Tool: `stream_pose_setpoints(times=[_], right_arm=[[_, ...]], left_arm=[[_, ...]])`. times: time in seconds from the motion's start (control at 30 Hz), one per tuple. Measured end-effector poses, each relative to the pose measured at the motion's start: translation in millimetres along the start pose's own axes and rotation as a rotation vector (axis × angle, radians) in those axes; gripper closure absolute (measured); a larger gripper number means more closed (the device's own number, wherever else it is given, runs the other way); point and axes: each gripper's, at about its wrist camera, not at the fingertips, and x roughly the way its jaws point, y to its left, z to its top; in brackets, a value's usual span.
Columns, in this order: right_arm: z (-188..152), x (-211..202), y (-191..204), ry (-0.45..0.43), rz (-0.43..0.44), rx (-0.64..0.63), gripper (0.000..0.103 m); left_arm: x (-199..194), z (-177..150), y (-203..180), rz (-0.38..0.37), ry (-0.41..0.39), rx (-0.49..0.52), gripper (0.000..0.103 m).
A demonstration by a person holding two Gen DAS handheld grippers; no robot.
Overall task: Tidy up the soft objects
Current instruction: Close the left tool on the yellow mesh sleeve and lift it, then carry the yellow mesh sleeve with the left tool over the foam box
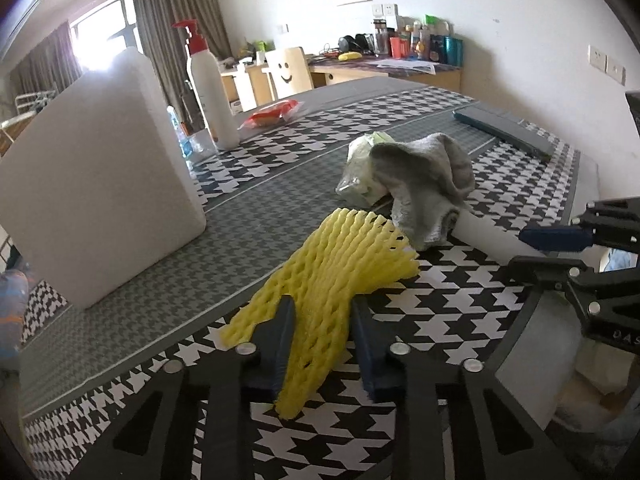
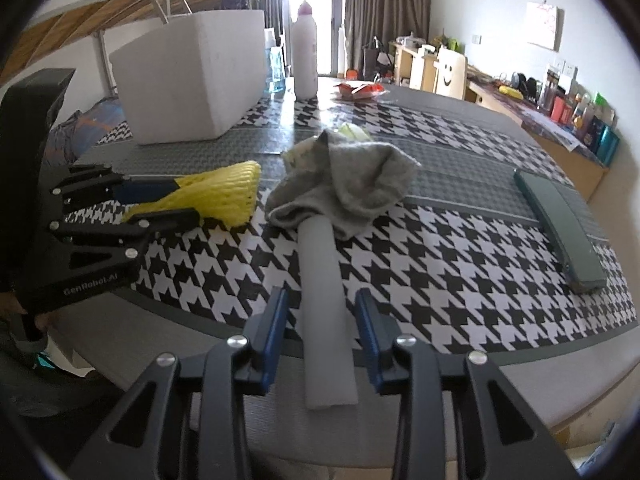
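Left wrist view. The left gripper (image 1: 323, 334) has its blue fingers (image 1: 276, 344) set on either side of the yellow foam net (image 1: 336, 268), which lies on the houndstooth tabletop (image 1: 460, 320); whether the pads press the net or merely flank it cannot be told. Beyond the net, toward 1 o'clock, a grey sock (image 1: 424, 184) is draped over the far end of a white foam tube (image 1: 492, 236) and partly covers a crumpled clear plastic wrapper (image 1: 360, 176). The right gripper (image 1: 560, 248) enters from 3 o'clock with its fingers around the tube's near end. A white foam box (image 1: 96, 184) stands at 10 o'clock, a pump bottle (image 1: 208, 84) behind it, and a dark flat case (image 1: 504, 128) lies at 2 o'clock.

Right wrist view. The right gripper (image 2: 322, 336) is open: its fingers (image 2: 274, 328) stand apart from the foam tube (image 2: 324, 308), a visible gap on each side. The tube runs toward 12 o'clock under the sock (image 2: 352, 184). At 9 o'clock the left gripper (image 2: 168, 200) straddles the net (image 2: 224, 192). The box (image 2: 192, 80) is at 11 o'clock, the case (image 2: 560, 224) at 3 o'clock.
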Motion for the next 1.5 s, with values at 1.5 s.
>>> stream_pose_setpoints(times=[1.5], right_arm=[[57, -32, 6, -0.180, 0.068, -0.051, 0.086]], left_arm=[[-71, 19, 40, -0.062, -0.187, -0.138, 0.092]])
